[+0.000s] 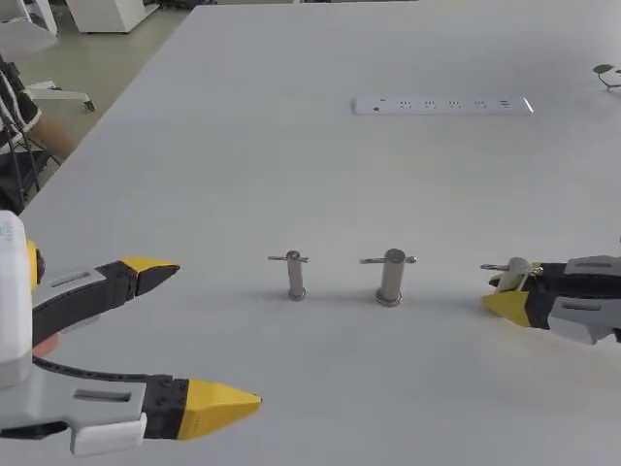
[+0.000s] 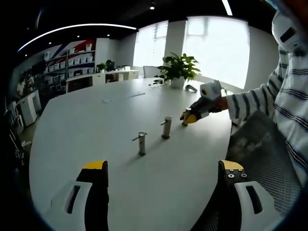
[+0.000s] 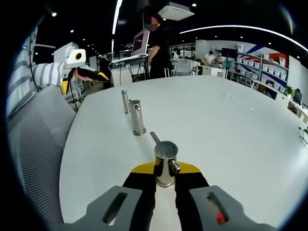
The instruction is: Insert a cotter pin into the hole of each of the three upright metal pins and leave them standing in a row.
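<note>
On a white workbench (image 1: 243,146), 3 upright metal pins stand in a row: left pin (image 1: 295,277), middle pin (image 1: 390,279), right pin (image 1: 517,273). A cotter pin (image 1: 288,258) crosses each. Right gripper (image 1: 506,291) clamps the right pin; left gripper (image 1: 215,332) hovers at left, jaws wide, empty.

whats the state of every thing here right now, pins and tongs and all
left metal pin: upright, cotter pin through it, free
middle metal pin: upright, cotter pin through it, free
right metal pin: upright, cotter pin through it, clamped
left tongs: open, empty
right tongs: shut on the right metal pin
power strip: lying flat, nothing plugged in
</note>
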A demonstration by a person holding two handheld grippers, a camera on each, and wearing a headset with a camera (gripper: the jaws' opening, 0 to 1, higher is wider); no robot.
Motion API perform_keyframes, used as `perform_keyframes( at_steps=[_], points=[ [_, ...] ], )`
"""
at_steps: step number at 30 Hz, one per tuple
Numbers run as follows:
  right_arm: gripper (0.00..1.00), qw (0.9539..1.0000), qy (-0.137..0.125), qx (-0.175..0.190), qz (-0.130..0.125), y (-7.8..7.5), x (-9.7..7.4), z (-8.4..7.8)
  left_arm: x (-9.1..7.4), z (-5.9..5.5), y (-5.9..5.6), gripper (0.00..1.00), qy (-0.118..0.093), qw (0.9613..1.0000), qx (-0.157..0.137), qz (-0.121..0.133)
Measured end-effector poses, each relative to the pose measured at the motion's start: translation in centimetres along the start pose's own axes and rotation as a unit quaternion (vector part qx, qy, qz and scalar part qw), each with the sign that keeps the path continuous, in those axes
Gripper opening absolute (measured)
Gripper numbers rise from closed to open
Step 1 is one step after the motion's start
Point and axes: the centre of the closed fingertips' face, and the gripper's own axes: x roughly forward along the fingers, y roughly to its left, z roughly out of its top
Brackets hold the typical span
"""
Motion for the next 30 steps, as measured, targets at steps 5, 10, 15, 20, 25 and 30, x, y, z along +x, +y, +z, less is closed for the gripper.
perform_keyframes(
  at_steps=[5,10,15,20,25,30],
  points=[
    [0.09,1.0000,-0.003,0.002,0.000,0.0,0.0,0.0,0.0,0.2,0.1,0.93,-0.003,1.0000,0.000,0.002],
    [0.21,0.9994,-0.032,0.014,-0.006,-0.1,-0.5,1.4,0.0,0.3,0.1,0.93,-0.006,1.0000,0.001,0.001],
    [0.33,0.9996,-0.021,0.015,-0.012,0.6,-1.3,1.3,0.2,0.8,-0.1,0.93,-0.013,0.9999,0.002,-0.002],
    [0.49,0.9971,-0.034,0.054,-0.042,0.6,-3.0,1.8,0.4,1.2,0.0,0.94,-0.024,0.9997,-0.002,-0.004],
    [0.61,0.9951,-0.045,0.065,-0.060,1.3,-4.8,2.7,0.4,1.3,0.2,0.95,-0.030,0.9995,-0.008,-0.004],
    [0.75,0.9922,-0.048,0.083,-0.079,2.0,-6.3,3.0,0.4,1.2,0.3,0.97,-0.033,0.9994,-0.013,-0.004]
  ],
)
